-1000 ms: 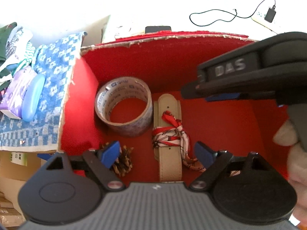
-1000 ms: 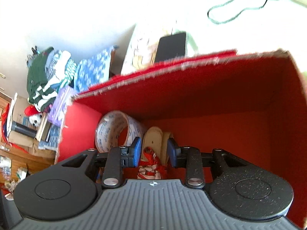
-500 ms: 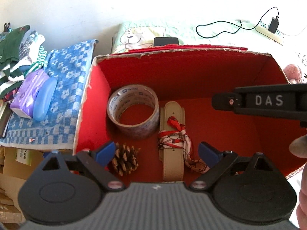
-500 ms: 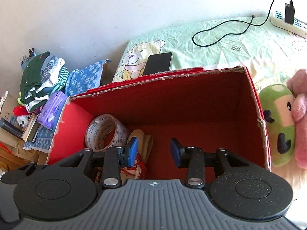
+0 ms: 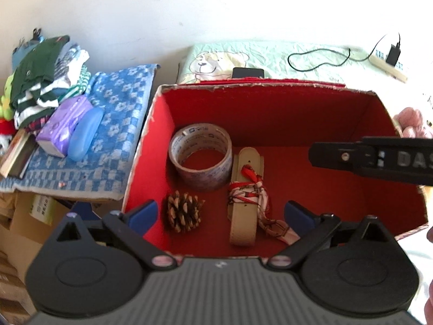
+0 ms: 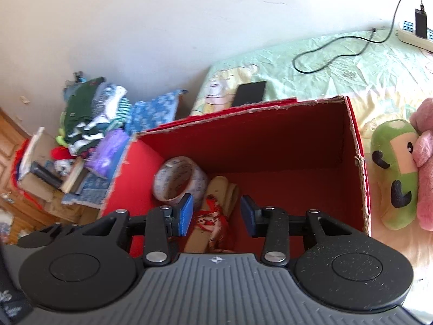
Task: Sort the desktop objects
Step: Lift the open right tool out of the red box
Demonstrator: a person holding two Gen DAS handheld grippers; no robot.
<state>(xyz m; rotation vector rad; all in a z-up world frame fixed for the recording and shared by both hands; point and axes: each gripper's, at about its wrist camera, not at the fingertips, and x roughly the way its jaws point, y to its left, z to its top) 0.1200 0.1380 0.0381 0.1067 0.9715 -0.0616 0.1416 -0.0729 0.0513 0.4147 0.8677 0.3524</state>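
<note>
A red open box (image 5: 270, 108) holds a roll of tape (image 5: 200, 155), a pine cone (image 5: 184, 215) and a beige strap tied with a red-and-white ribbon (image 5: 245, 197). My left gripper (image 5: 220, 214) is open and empty, above the box's near edge. My right gripper (image 6: 216, 214) is open and empty, above the same box (image 6: 270, 146); the tape (image 6: 176, 180) and the strap (image 6: 216, 203) show between and beyond its fingers. The right gripper's black body crosses the right side of the left wrist view (image 5: 379, 159).
A blue checked cloth (image 5: 108, 124) left of the box carries a purple pack (image 5: 63, 126) and a blue case (image 5: 85, 132), with folded clothes (image 5: 40, 81) behind. A phone (image 6: 250, 93) and a cable (image 6: 338, 46) lie on the green sheet. Plush toys (image 6: 392, 173) sit right of the box.
Both grippers have risen and drawn back from inside the box, so its whole rim shows. The right gripper has opened slightly wider. The objects in the box have not moved.
</note>
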